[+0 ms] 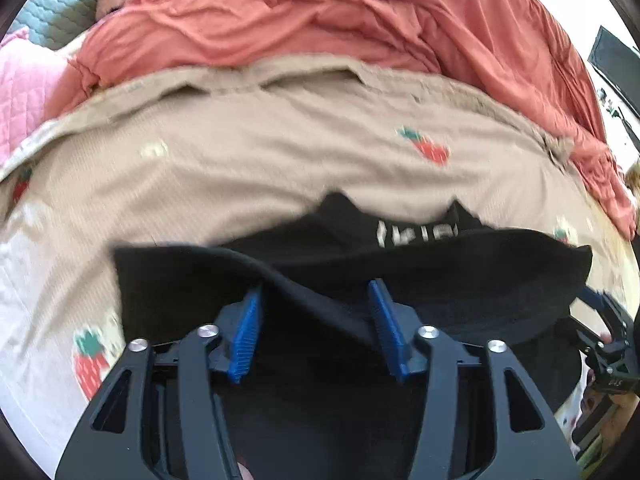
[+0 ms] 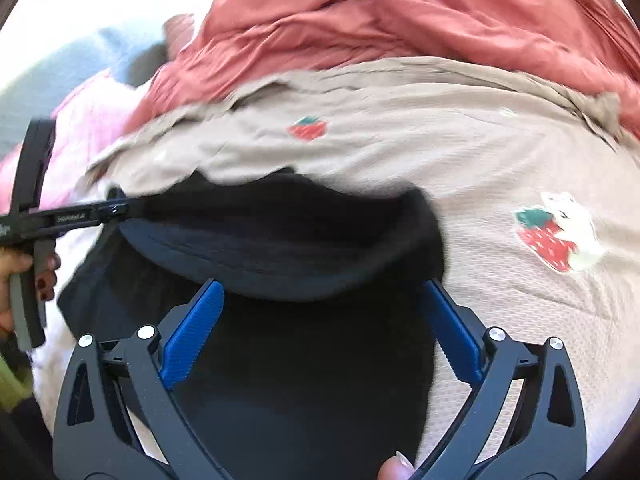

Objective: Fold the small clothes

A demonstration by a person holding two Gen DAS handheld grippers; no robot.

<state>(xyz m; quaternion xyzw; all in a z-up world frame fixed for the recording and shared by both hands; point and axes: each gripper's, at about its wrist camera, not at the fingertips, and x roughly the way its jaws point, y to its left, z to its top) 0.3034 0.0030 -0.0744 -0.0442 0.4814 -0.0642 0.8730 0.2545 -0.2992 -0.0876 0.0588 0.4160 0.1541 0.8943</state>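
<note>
A small black garment [image 1: 400, 276] with white lettering lies on a beige strawberry-print sheet [image 1: 240, 168], partly folded over itself. My left gripper [image 1: 316, 300] is open, its blue pads [image 1: 246, 332] apart with a fold of the black cloth lying between them. In the right wrist view the same black garment [image 2: 288, 240] lies bunched. My right gripper [image 2: 320, 292] is open wide over it, its blue pads [image 2: 192, 332] well apart. The left gripper [image 2: 116, 210] also shows there at the garment's left edge. The right gripper's body shows at the left wrist view's far right [image 1: 608, 344].
A crumpled coral-red blanket [image 1: 320, 20] lies behind the sheet. A pink quilted cover [image 1: 24, 92] is at the far left. The beige sheet [image 2: 500, 160] stretches right of the garment. A dark screen [image 1: 616, 64] stands far right.
</note>
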